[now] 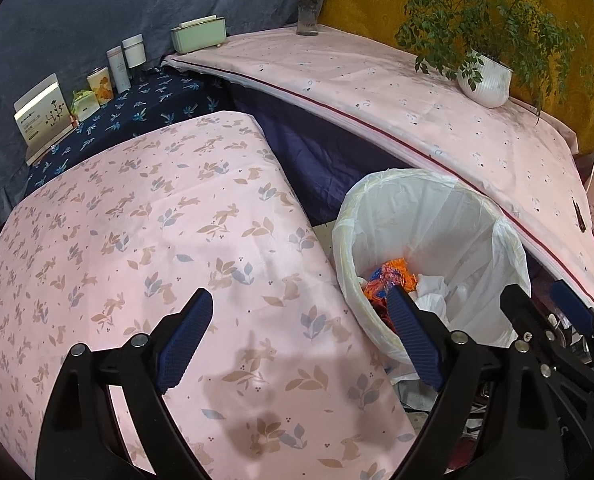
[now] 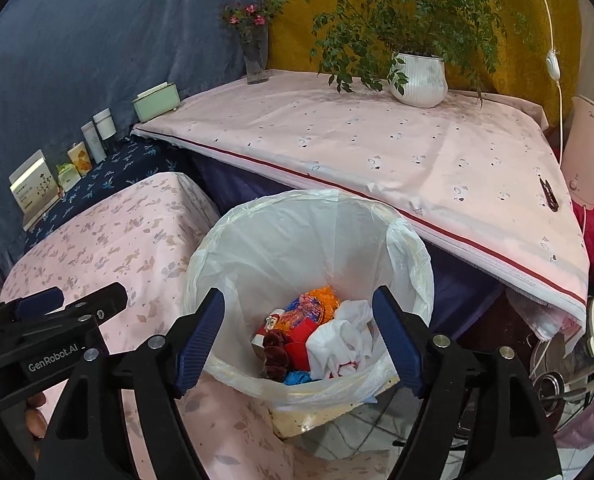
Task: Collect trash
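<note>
A bin with a white plastic liner (image 2: pixel 297 240) stands on the floor between two cloth-covered surfaces. Inside lies trash: a crumpled white tissue (image 2: pixel 337 344), orange and blue wrappers (image 2: pixel 309 308), red pieces and a dark maroon lump (image 2: pixel 275 346). My right gripper (image 2: pixel 299 298) hangs over the bin's mouth, open, with nothing between its blue pads. My left gripper (image 1: pixel 297 298) is open and empty above the pink rabbit-print cloth (image 1: pixel 157 240), just left of the bin (image 1: pixel 429 216). Each gripper shows in the other's view: the right gripper (image 1: pixel 537 300) beyond the bin, the left gripper (image 2: pixel 85 298) at the left.
A pink-clothed table (image 2: pixel 377 148) behind the bin carries a potted plant (image 2: pixel 419 80), a flower vase (image 2: pixel 255 60) and a black clip (image 2: pixel 548 194). A green box (image 2: pixel 155 102), bottles (image 2: pixel 99 132) and a card (image 2: pixel 35 188) line the blue shelf. A pink appliance (image 2: pixel 587 152) and clutter crowd the right.
</note>
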Motion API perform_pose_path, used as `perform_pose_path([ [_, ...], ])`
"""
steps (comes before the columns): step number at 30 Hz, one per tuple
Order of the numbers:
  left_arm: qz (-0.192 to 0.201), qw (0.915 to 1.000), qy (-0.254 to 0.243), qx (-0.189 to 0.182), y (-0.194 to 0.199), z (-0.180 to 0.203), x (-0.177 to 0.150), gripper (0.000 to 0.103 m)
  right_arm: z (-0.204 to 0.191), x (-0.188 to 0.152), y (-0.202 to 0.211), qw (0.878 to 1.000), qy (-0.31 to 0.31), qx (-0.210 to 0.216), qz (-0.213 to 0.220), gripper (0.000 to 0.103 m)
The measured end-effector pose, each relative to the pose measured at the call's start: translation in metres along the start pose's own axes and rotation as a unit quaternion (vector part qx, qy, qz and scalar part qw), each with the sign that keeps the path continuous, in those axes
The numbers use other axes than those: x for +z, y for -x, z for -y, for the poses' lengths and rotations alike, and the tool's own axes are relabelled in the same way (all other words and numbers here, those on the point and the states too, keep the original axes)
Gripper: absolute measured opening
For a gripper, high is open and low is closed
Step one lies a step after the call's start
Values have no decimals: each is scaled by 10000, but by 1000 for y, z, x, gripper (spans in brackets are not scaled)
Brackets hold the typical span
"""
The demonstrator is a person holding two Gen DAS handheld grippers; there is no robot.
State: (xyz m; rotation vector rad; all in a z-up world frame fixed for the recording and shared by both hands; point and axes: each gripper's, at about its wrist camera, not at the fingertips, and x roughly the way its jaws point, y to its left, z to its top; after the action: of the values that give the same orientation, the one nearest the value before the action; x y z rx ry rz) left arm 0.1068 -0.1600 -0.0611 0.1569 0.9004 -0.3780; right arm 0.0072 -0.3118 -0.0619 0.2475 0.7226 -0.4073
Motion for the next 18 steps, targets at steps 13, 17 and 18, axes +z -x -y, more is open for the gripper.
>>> perform_pose_path([
  [13,242,9987,-138,424,15,-10,-23,92,6,-19,15,9995,89,-262,-130,84],
  [17,278,9982,-192,497,18,-12,-32,93,6,-28,17,9992,140,-287,-248,84],
  [18,258,9983,-184,488,18,-12,-34,94,5,-30,18,9991,167,-298,-270,85],
])
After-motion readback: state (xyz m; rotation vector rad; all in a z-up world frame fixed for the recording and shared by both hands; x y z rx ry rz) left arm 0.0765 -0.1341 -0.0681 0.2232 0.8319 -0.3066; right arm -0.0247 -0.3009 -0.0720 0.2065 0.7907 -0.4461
